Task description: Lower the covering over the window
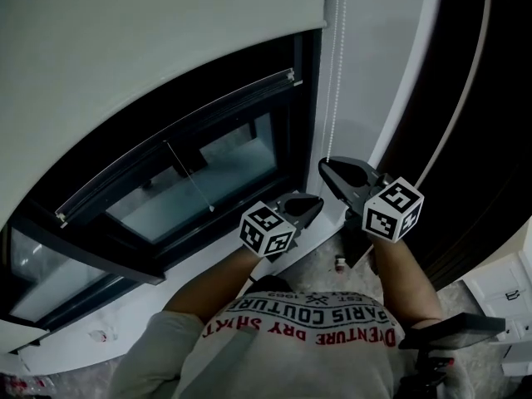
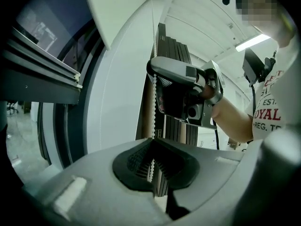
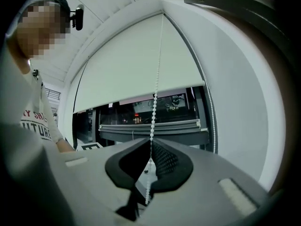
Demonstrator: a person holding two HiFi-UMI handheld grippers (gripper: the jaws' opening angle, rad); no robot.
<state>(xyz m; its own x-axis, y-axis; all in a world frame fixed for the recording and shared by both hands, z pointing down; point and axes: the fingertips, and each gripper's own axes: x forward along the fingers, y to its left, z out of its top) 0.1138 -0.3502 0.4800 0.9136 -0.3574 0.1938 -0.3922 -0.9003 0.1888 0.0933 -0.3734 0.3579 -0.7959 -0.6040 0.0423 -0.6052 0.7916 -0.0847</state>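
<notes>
I'm watching the pale, matte roller blind (image 3: 136,74) hanging partway down the dark-framed window (image 1: 208,169) — the glass below is showing bare. My left gripper (image 2: 153,142) and right gripper (image 3: 151,140) are both pinching the white bead chain (image 1: 335,73) beside the frame — only the left gripper view is showing the right one higher up.

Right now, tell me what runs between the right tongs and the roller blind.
The white bead chain: in the right gripper view it rises from the closed right tongs to the roller blind's top corner.
</notes>
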